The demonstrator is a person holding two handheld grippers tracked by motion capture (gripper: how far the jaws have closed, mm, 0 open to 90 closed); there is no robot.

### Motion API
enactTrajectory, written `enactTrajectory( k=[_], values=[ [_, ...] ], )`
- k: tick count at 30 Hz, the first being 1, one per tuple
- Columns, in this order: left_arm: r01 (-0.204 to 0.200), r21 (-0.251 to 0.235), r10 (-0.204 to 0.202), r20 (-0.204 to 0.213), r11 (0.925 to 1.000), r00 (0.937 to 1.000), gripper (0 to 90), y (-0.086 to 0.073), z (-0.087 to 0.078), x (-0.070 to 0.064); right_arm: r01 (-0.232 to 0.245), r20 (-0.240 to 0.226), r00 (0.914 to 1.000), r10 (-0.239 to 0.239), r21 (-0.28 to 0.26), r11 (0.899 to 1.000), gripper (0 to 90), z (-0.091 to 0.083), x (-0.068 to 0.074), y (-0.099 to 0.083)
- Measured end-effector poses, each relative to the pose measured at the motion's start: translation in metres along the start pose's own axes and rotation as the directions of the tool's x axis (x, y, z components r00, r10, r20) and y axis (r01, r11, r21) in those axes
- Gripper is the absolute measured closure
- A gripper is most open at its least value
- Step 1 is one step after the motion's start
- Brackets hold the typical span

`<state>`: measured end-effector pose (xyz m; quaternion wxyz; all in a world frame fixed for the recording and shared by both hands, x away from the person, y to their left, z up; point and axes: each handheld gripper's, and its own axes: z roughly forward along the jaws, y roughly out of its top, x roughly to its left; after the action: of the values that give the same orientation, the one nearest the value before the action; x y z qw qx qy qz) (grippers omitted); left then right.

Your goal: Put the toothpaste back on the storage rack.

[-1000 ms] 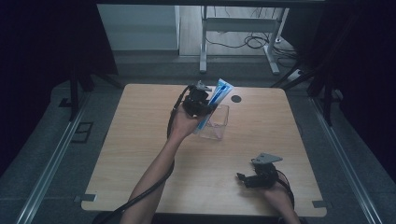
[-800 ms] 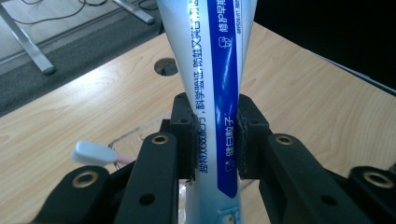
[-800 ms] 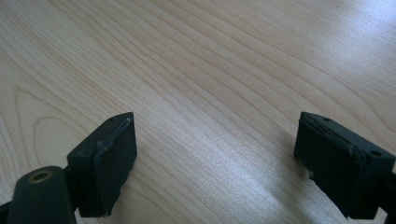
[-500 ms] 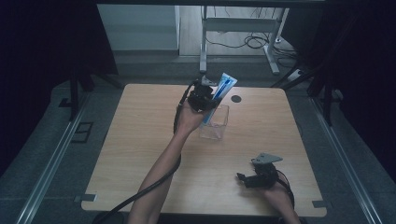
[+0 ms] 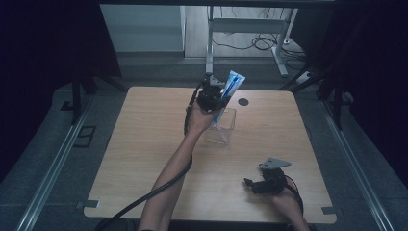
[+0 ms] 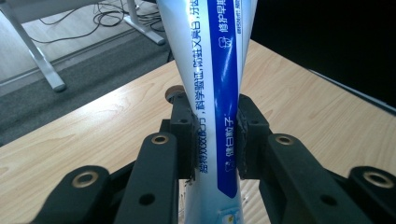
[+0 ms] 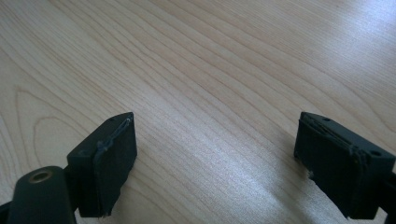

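The toothpaste tube (image 6: 212, 93) stood clamped between the two black fingers (image 6: 182, 135) of the left gripper (image 5: 211, 98), pinched across its flat, glossy white-and-blue body with printed text running along it. Seen from the high view, the tube (image 5: 230, 89) rose tilted above a clear, square plastic container (image 5: 222, 127) on the pale wood-grain counter (image 5: 144, 139); its lower end seemed to reach into the container, though that was hard to tell. The right gripper (image 5: 262, 185) rested near the counter's front edge, well apart, its ridged-padded fingers (image 7: 109, 161) spread wide over bare wood.
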<state>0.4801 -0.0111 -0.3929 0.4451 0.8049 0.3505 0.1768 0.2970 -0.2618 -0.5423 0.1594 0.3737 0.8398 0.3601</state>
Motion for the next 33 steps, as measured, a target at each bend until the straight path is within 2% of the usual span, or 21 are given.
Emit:
enactTrajectory(
  k=[4,14,19,28,33],
  values=[
    [0.0,0.006,0.0,-0.003,1.0,1.0,73.1,-0.002,0.005,0.0,0.0,0.0,1.0,0.0,0.0,1.0,12.7,0.0,0.0,0.0],
    [-0.033,0.016,0.033,-0.015,0.9993,0.9993,72.7,-0.01,0.014,-0.006,0.002,0.0,1.0,-0.002,0.0,1.0,12.7,0.0,0.0,0.0],
    [-0.053,0.041,0.054,-0.031,0.9978,0.9981,72.4,-0.018,0.022,-0.008,0.002,0.0,1.0,-0.002,0.0,1.0,12.7,0.0,0.0,0.0],
    [-0.052,0.06,0.053,-0.023,0.9968,0.9983,71.5,-0.027,0.03,-0.008,0.002,0.0,1.0,-0.002,0.001,1.0,12.7,0.0,0.0,0.0],
    [-0.069,0.081,0.071,-0.022,0.9943,0.9972,70.7,-0.03,0.032,-0.01,0.002,0.0,1.0,-0.002,0.001,1.0,12.7,0.0,0.0,0.0]
  ],
)
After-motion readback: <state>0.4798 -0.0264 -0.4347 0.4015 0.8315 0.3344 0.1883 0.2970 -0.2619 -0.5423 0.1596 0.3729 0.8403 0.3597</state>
